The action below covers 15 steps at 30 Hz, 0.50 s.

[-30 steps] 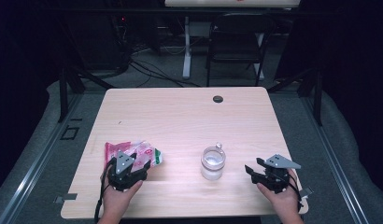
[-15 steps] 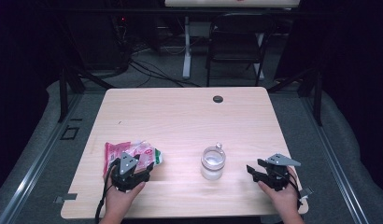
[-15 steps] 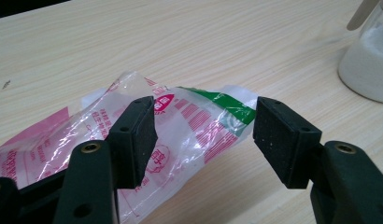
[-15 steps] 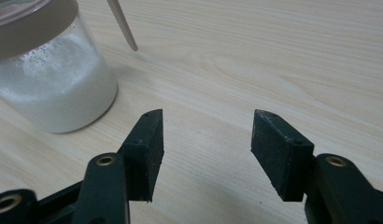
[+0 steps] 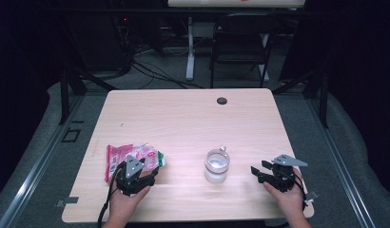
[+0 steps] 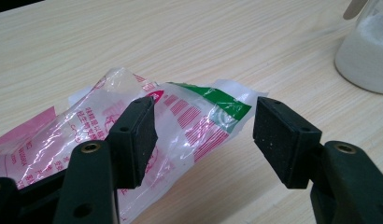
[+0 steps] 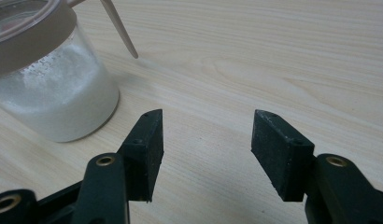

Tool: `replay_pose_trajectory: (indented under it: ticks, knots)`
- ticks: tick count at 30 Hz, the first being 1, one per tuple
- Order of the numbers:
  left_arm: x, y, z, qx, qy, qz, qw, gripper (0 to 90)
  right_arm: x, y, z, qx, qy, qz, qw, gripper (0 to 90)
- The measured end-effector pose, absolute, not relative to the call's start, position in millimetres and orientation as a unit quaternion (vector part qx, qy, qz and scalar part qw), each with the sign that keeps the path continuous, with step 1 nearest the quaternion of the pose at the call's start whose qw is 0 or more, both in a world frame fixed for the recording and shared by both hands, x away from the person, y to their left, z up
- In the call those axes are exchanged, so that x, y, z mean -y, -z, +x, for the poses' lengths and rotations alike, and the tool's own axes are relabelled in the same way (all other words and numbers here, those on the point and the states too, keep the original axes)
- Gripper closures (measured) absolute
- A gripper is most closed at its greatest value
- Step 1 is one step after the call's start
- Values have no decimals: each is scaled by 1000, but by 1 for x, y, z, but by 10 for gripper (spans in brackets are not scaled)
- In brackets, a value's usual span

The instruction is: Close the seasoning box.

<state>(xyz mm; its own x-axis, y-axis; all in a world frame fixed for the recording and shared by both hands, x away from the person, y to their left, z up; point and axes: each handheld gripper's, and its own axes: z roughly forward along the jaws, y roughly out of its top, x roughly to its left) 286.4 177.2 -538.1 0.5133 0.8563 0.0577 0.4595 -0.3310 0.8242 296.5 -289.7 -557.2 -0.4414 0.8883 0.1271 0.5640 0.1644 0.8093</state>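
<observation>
A crumpled clear plastic bag with red and green print lies at the table's front left. My left gripper sits at its near edge, open. In the left gripper view the bag's green-tipped corner lies between the two pads, and neither pad presses on it. A glass jar of white powder stands front centre, with a thin handle sticking out of its top. My right gripper rests to the jar's right, pointing at it. In the right gripper view, the right gripper is open over bare wood, with the jar at upper left.
The wooden table has a small dark round cap near its far edge. A chair and cables stand on the floor beyond the table. Each forearm comes in over the front edge.
</observation>
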Motion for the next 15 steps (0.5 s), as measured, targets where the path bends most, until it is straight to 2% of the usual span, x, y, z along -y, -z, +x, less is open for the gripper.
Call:
replay_pose_trajectory:
  ticks: [15]
  knots:
    - [-178, 538, 288, -428, -249, 775, 393, 389, 295, 558, 297, -731, -422, 503, 184, 432]
